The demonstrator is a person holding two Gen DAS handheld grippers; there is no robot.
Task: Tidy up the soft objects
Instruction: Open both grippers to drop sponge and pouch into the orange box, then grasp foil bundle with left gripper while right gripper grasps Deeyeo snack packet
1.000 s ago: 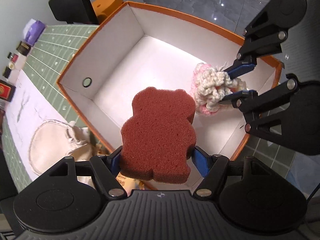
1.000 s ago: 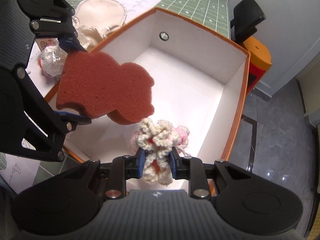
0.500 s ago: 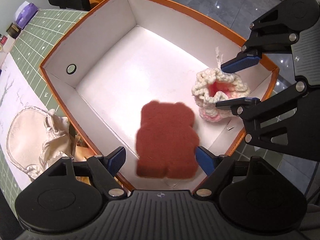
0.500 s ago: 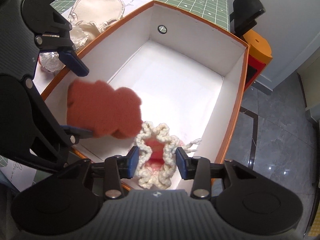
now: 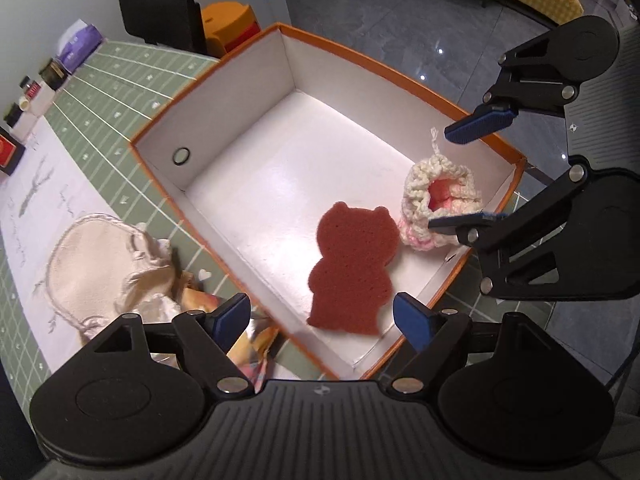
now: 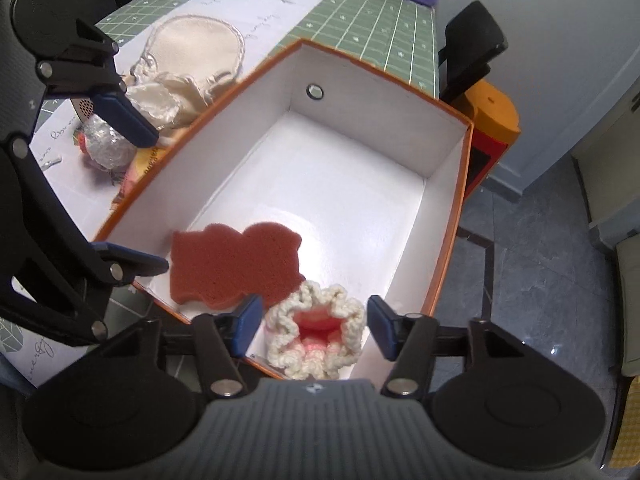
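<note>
A brown bear-shaped sponge [image 5: 352,268] [image 6: 236,264] lies flat on the white floor of the orange box [image 5: 224,92] [image 6: 384,76], at its near end. Beside it rests a cream and pink crocheted pouch [image 5: 440,200] [image 6: 316,336], mouth up. My left gripper [image 5: 324,316] hangs open above the sponge, touching nothing. The jaws of my right gripper [image 6: 314,326] are opening; the pouch sits between the fingers, and the pads stand clear of it. The right gripper [image 5: 468,172] also shows in the left wrist view, and the left gripper [image 6: 128,192] in the right wrist view.
A cream cloth bag [image 5: 104,264] [image 6: 192,64], a crinkled plastic-wrapped item [image 6: 106,146] and colourful packets [image 5: 248,344] lie on the green grid mat [image 5: 104,92] left of the box. Small boxes [image 5: 24,108] line the mat's far edge. A black chair [image 6: 472,52] and orange stool [image 6: 496,116] stand behind.
Both grippers let go and rose. The sponge dropped from the left gripper to the box floor. The right gripper's fingers spread off the pouch, which now rests beside the sponge.
</note>
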